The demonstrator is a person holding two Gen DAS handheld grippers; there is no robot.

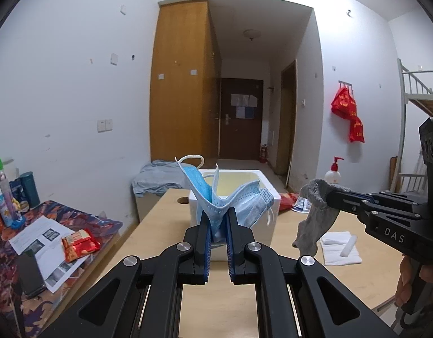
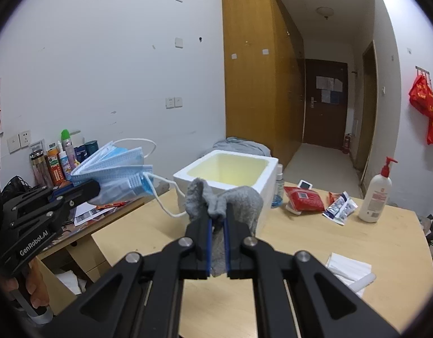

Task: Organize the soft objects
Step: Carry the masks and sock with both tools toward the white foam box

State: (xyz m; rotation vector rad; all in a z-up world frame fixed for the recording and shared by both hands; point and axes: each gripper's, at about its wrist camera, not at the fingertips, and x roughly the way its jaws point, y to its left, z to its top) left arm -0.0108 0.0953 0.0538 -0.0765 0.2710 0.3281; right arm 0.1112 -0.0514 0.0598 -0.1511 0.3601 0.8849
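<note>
My left gripper is shut on a bunch of blue face masks and holds them up in front of the white foam box. In the right wrist view the same masks hang at the left with white ear loops trailing. My right gripper is shut on a grey sock and holds it above the table just before the foam box, which is open and empty. The sock also dangles at the right in the left wrist view.
On the wooden table lie folded white tissues, a red packet, a small foil pack, a pump bottle and a small spray bottle. A cluttered side desk with bottles stands left.
</note>
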